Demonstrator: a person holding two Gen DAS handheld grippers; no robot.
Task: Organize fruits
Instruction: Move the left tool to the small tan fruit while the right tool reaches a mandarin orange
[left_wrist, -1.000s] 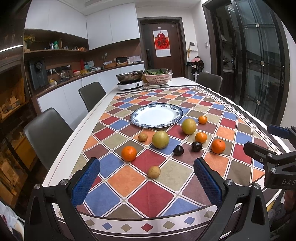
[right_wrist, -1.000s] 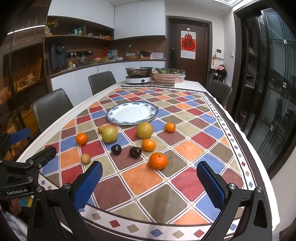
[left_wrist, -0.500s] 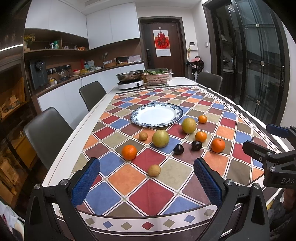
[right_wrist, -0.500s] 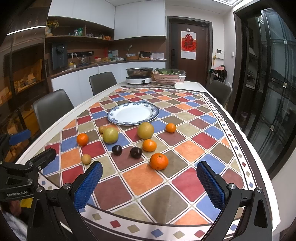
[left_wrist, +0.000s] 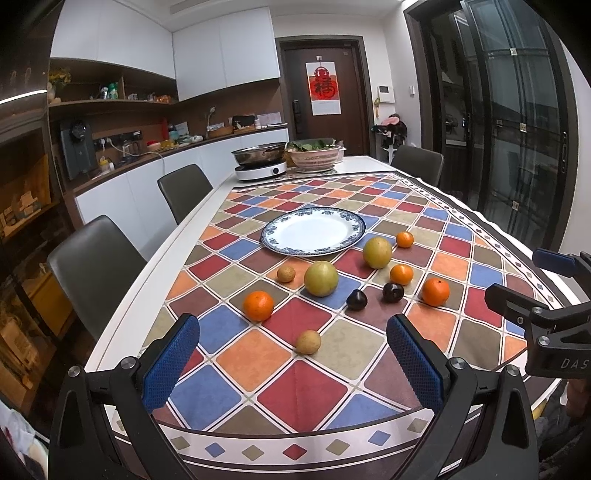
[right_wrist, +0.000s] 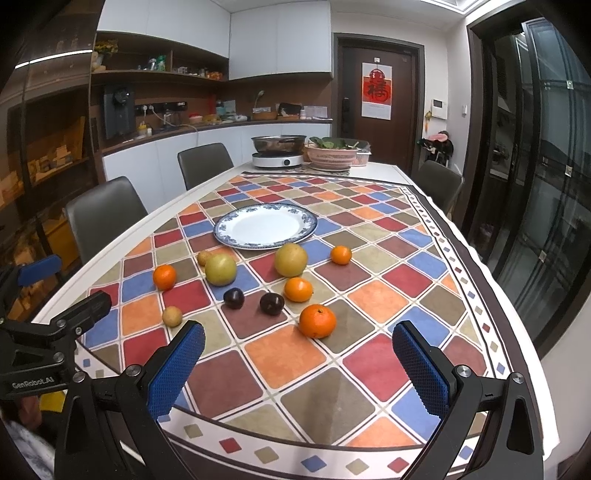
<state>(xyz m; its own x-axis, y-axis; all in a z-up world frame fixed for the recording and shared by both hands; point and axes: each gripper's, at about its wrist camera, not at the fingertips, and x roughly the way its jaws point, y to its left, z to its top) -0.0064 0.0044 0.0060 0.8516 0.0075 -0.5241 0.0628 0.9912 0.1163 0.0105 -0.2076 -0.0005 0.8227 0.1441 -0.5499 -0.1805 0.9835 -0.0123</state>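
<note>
Left gripper: spread wide, empty, small brown fruit just ahead.
Right gripper: spread wide, empty, orange just ahead.

— What kind of place is this looking like?

— A home, a kitchen joined to a dining area. White cabinets are running along the wall above open wooden shelves that are holding bottles and jars, and a counter below is carrying small appliances plugged into wall sockets.

— And the dining side?

— A long table is wearing a chequered cloth, with dark padded chairs standing round it. A pan on a portable cooktop and a basket of greens are sitting at the far end.

— Anything else domestic?

— A red paper hanging is decorating the dark entrance door.
</note>
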